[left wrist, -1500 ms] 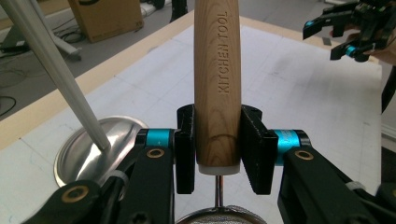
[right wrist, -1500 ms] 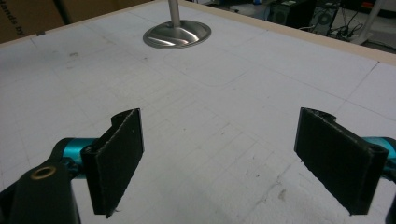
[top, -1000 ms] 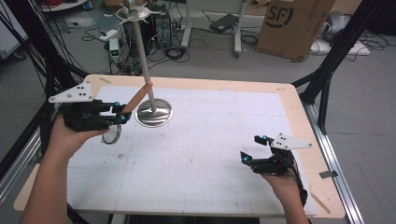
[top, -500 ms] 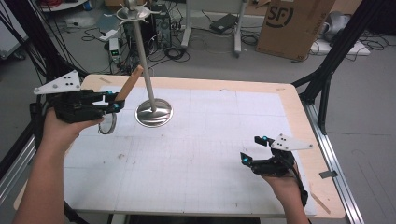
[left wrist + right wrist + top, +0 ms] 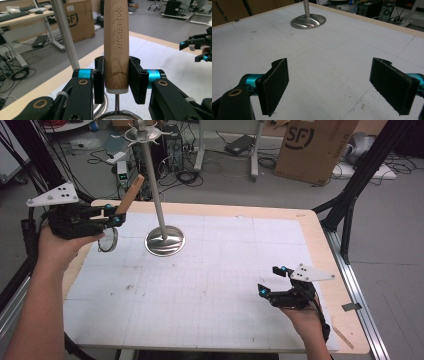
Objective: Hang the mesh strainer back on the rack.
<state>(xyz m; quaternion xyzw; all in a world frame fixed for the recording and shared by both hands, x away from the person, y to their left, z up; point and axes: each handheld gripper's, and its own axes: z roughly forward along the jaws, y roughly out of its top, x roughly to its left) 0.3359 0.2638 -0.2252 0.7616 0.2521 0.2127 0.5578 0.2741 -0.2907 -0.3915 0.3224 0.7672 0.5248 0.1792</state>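
A small strainer with a wooden handle (image 5: 131,194) stamped "KITCHEN TOOL" (image 5: 116,42) is held in the air over the table's far left. Its wire mesh ring (image 5: 107,240) hangs below my left gripper (image 5: 114,215). That gripper (image 5: 116,75) is shut on the handle's lower end, both pads pressed against the wood. A metal rack stands just to the right, with a round shiny base (image 5: 165,241), a thin pole (image 5: 152,185) and a hooked top (image 5: 145,132). My right gripper (image 5: 268,280) rests open near the table's front right, nothing between its fingers (image 5: 275,85).
The white gridded mat (image 5: 215,270) lies on a wooden table (image 5: 320,245). Behind the table are floor cables, desk legs and a cardboard box (image 5: 312,147). A black frame post (image 5: 350,195) rises at the right. The right gripper (image 5: 197,48) appears far off in the left gripper view.
My left gripper has risen and drawn back to the left with the strainer, so the handle now tilts higher beside the pole. The right gripper has stayed still.
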